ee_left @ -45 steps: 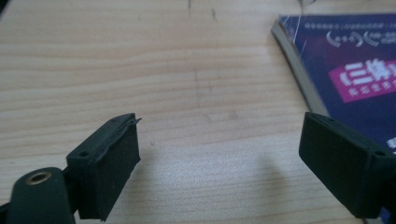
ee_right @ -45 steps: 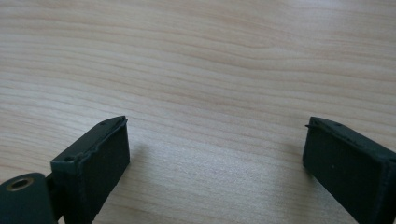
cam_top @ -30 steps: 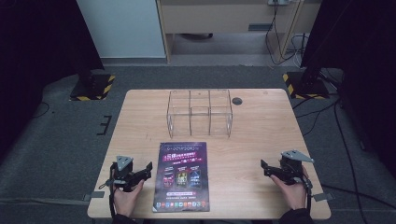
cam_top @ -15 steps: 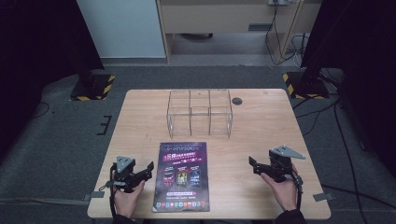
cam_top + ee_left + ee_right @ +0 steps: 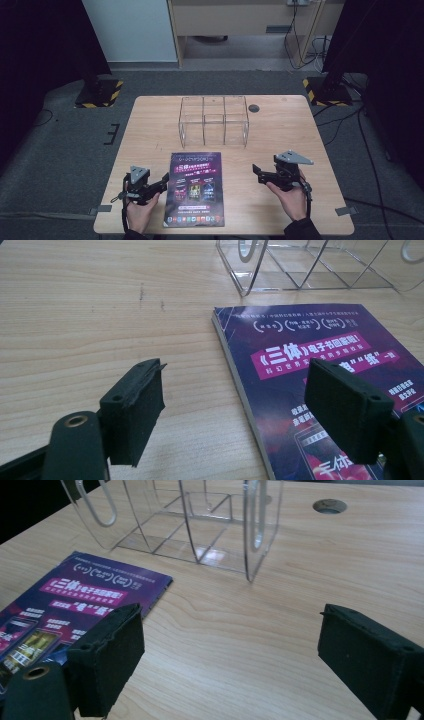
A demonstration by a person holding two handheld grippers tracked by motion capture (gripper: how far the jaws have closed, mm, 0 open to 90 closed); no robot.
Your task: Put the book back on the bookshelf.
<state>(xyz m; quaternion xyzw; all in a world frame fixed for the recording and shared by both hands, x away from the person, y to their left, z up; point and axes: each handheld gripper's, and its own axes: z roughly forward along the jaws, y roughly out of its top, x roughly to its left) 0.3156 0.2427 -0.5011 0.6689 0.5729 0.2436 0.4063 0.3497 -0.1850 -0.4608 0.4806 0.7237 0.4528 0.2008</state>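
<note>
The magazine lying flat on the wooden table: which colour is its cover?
Dark purple magazine cover with a pink title banner and white text, best seen in the left gripper view.

Booklet point(image 5: 194, 188) before rack point(image 5: 213, 120) — centred

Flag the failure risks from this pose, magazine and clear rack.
1. The magazine lies flat on the table; the left gripper, open astride its left edge, may only lift the cover or slide it.
2. The right gripper is open over bare wood, not near the magazine.
3. The clear rack looks light, with thin dividers; a sagging magazine could catch and push it.
</note>
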